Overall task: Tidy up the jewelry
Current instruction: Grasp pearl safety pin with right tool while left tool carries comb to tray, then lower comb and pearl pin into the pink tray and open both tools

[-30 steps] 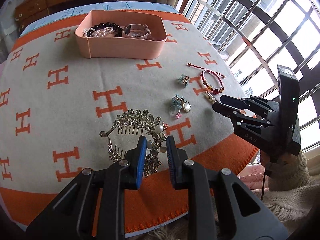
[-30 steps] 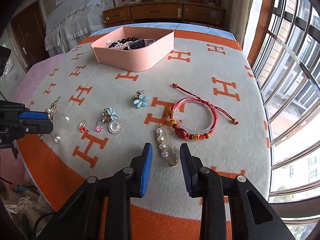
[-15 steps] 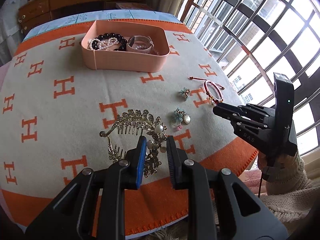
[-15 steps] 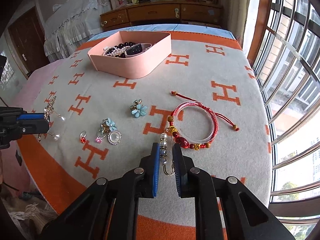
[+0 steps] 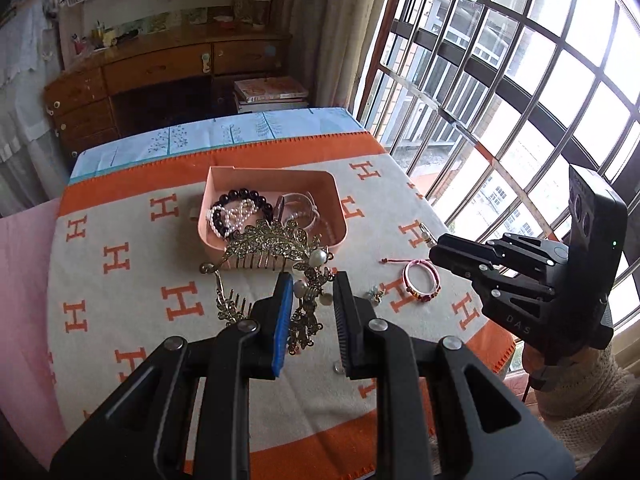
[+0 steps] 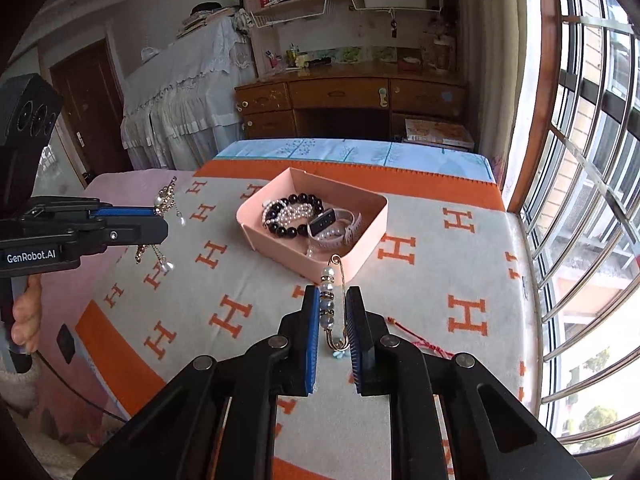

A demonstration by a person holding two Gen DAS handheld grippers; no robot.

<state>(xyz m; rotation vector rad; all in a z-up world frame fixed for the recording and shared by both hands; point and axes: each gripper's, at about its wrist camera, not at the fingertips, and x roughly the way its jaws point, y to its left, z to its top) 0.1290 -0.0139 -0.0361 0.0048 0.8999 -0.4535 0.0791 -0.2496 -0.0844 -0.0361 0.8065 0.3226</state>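
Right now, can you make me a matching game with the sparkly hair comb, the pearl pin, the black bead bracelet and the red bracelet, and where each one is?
Things:
1. hair comb
2. pearl pin
3. black bead bracelet
4. red bracelet

Places:
A. lying on the blanket
B. in the pink tray
C. held in the left gripper
D. held in the right gripper

Pairs: 1-C, 2-D, 3-B, 4-A
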